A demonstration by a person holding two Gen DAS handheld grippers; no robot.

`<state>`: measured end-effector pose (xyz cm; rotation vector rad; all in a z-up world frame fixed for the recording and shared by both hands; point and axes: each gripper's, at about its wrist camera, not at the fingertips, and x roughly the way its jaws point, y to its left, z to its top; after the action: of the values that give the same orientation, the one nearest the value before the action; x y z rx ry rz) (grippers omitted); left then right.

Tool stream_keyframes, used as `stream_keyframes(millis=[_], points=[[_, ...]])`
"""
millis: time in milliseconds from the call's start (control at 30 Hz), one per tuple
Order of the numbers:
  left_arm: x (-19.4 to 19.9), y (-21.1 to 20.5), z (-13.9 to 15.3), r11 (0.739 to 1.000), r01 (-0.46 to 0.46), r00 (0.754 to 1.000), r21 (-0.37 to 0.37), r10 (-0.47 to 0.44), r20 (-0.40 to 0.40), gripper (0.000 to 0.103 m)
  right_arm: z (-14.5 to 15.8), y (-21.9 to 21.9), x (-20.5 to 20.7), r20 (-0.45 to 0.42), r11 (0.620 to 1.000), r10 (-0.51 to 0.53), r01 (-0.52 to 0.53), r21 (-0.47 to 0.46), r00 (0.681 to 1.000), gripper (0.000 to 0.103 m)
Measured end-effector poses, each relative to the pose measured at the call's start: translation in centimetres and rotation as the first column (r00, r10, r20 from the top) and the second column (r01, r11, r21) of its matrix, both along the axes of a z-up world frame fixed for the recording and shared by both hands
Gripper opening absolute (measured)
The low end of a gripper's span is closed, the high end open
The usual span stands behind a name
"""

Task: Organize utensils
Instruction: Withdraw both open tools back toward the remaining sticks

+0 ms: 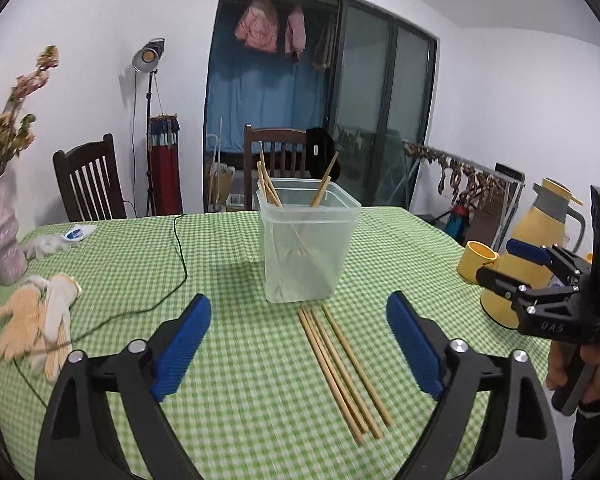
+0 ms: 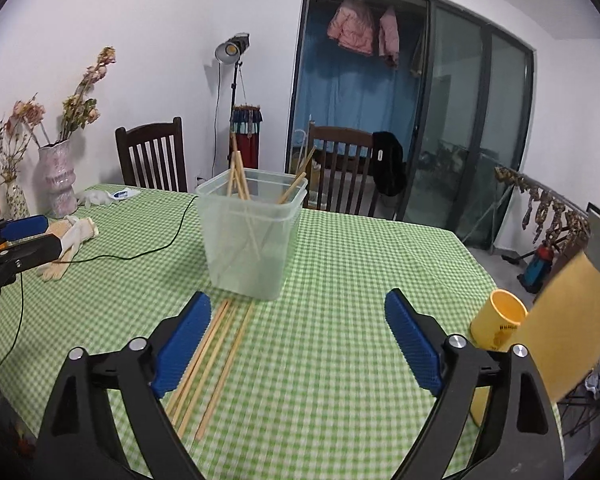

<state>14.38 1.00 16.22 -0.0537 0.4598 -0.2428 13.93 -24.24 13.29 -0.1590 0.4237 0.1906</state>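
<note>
A clear plastic container (image 1: 306, 240) stands mid-table with several wooden chopsticks leaning inside; it also shows in the right wrist view (image 2: 250, 236). Several loose chopsticks (image 1: 344, 372) lie side by side on the green checked tablecloth just in front of it, seen too in the right wrist view (image 2: 212, 364). My left gripper (image 1: 298, 344) is open and empty, above the cloth with the loose chopsticks between its fingers. My right gripper (image 2: 298, 340) is open and empty, the chopsticks by its left finger (image 2: 184, 344). The right gripper shows at the right edge of the left wrist view (image 1: 512, 264).
White and orange work gloves (image 1: 40, 320) and a thin black cable (image 1: 180, 248) lie on the left. A pink vase (image 1: 0, 236) stands far left. A yellow cup (image 1: 476, 266) and yellow jug (image 1: 540, 248) stand on the right. Wooden chairs (image 1: 88, 180) line the far side.
</note>
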Motion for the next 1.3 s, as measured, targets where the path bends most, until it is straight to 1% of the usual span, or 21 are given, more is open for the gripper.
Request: stream_keyframes(millis=[133,200,267,300,367,433,500,600,667,767,833,900,1000,1033,1100,1200,1300], points=[[-3.1,0.5,-3.3,0.999,-0.021,1.0,-0.033,0.02,-0.012,0.088,-1.8,1.1,-2.5,0.043,1.0,-0.003,0.003,-0.013,0.999,0.087],[-4.1,0.8,-4.8,0.999,-0.025,1.0,-0.03,0.024,-0.017,0.088,-2.9,2.0,-3.6,0.056,1.0,0.013,-0.013,-0.016,0.998,0.087],[-5.4,1.2,-6.1,0.998,-0.066,0.998,-0.024,0.066,0.003,0.088,-3.7,2.8,-4.6,0.077,0.999,0.012,-0.01,-0.032,0.997,0.087],[-5.8,1.4,-6.6,0.997,-0.077,0.997,-0.033,0.077,0.004,0.088,-4.3,3.3,-5.4,0.093,0.999,0.016,-0.011,-0.044,0.996,0.087],[-6.6,1.5,-7.6,0.996,-0.072,0.997,-0.055,0.072,-0.01,0.088,-5.0,3.8,-6.3,0.104,0.999,0.018,-0.013,-0.046,0.994,0.087],[-7.3,1.3,-8.7,0.996,-0.046,0.999,-0.071,0.044,-0.03,0.088,-6.3,4.0,-7.3,0.103,1.0,0.008,-0.005,-0.026,0.995,0.087],[-8.5,0.8,-10.0,0.997,-0.045,0.999,-0.059,0.043,-0.031,0.088,-7.9,3.9,-8.2,0.08,1.0,0.002,-0.002,0.01,0.997,0.087],[-10.4,0.3,-11.6,0.997,-0.069,0.998,-0.029,0.069,0.008,0.088,-10.0,3.7,-9.8,0.05,0.998,-0.023,0.02,0.061,0.999,0.087],[-11.4,0.1,-12.5,0.996,-0.082,0.996,-0.022,0.083,0.026,0.088,-11.1,3.9,-10.9,0.039,0.997,-0.027,0.025,0.068,0.999,0.087],[-12.8,0.1,-14.1,0.995,-0.102,0.995,0.004,0.102,0.007,0.088,-12.3,3.8,-12.9,0.049,0.998,-0.027,0.024,0.05,0.998,0.087],[-14.2,0.2,-14.9,0.991,-0.132,0.991,0.028,0.13,0.041,0.088,-13.0,3.5,-13.8,0.048,0.999,-0.031,0.029,0.044,0.998,0.087],[-15.5,0.1,-15.4,0.989,-0.14,0.988,0.054,0.136,0.068,0.088,-13.8,3.0,-14.9,0.04,0.998,-0.046,0.044,0.053,0.998,0.087],[-16.3,-0.2,-16.1,0.988,-0.135,0.989,0.081,0.128,0.079,0.088,-14.3,2.6,-15.1,0.023,0.996,-0.067,0.065,0.065,0.997,0.087],[-16.2,-0.3,-16.3,0.987,-0.131,0.99,0.09,0.125,0.072,0.09,-14.3,2.6,-15.0,0.019,0.996,-0.066,0.065,0.064,0.998,0.087],[-15.9,-0.5,-16.6,0.986,-0.13,0.991,0.107,0.125,0.055,0.09,-14.2,2.5,-14.9,0.024,0.996,-0.076,0.074,0.055,0.997,0.087],[-15.5,-0.6,-16.4,0.986,-0.127,0.991,0.111,0.122,0.052,0.091,-14.1,2.4,-14.8,0.033,0.995,-0.082,0.08,0.051,0.996,0.087],[-15.2,-0.5,-16.3,0.986,-0.12,0.992,0.111,0.116,0.042,0.091,-14.7,2.2,-14.6,0.019,0.995,-0.093,0.092,0.028,0.996,0.087]])
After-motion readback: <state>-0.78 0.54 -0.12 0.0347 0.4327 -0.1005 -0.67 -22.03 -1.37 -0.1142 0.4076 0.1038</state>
